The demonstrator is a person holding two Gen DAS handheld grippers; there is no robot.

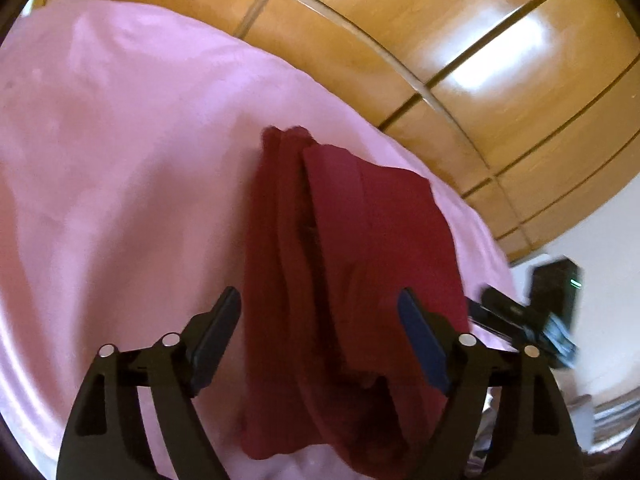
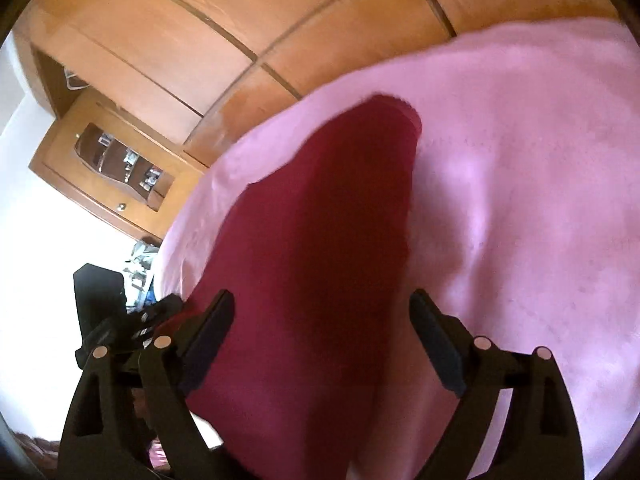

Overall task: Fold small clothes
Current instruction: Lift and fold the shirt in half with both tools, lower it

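A small dark red garment (image 1: pixel 344 264) lies folded in a long strip on the pink sheet (image 1: pixel 120 160). My left gripper (image 1: pixel 320 304) is open just above its near end, one finger at each side, holding nothing. In the right wrist view the same red garment (image 2: pixel 320 248) runs away from my right gripper (image 2: pixel 322 308), which is open above its near end and empty. The right gripper also shows in the left wrist view (image 1: pixel 516 316) at the sheet's right edge. The left gripper shows in the right wrist view (image 2: pixel 120 320) at lower left.
The pink sheet (image 2: pixel 520 160) covers a bed. A wooden wardrobe (image 1: pixel 440 40) stands close behind it. A wooden cabinet with a mirror (image 2: pixel 116 160) and a white wall are at the left in the right wrist view.
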